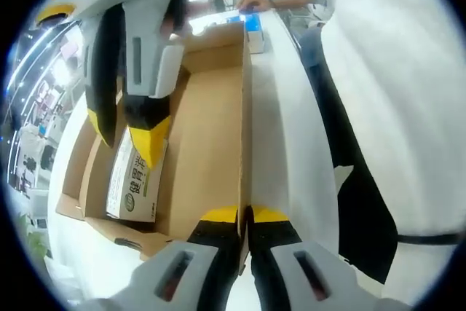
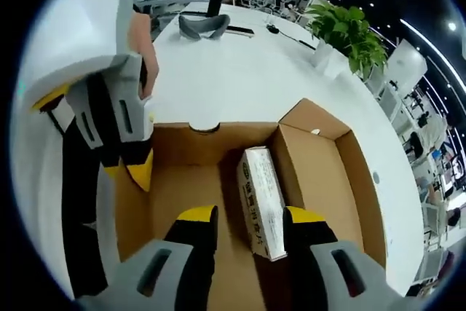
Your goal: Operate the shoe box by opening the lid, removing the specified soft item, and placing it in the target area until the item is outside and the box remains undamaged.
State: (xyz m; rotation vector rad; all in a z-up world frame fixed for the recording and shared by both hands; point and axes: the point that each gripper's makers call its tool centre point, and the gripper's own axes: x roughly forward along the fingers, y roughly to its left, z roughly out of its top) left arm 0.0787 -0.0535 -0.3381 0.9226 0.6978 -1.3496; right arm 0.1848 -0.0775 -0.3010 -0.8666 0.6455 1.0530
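At the bottom middle of the left gripper view, the left gripper [image 1: 245,214] has its two yellow tips pressed together on the thin edge of the open brown shoe box [image 1: 211,129]. It is pinching the box wall. The box fills the left and middle of this view. Inside it, at the lower left, lies a white pack [image 1: 136,176] with green writing. The right gripper [image 1: 131,125] comes down from the upper left, and its yellow tips touch the top of the pack. From here I cannot tell how wide its jaws stand. A white table [image 1: 284,129] runs up the middle right, and a person's white and black clothes [image 1: 393,107] fill the right side.

In the right gripper view, the right gripper [image 2: 251,216] rises from the bottom with its jaws spread apart. The white pack [image 2: 261,198] lies between them, in the middle of the box [image 2: 320,158]. I cannot tell if the tips touch it. The left gripper [image 2: 131,158] sits at the left, on the box's edge. The white table [image 2: 240,71] lies above the box, and a green plant [image 2: 349,34] stands at the upper right.
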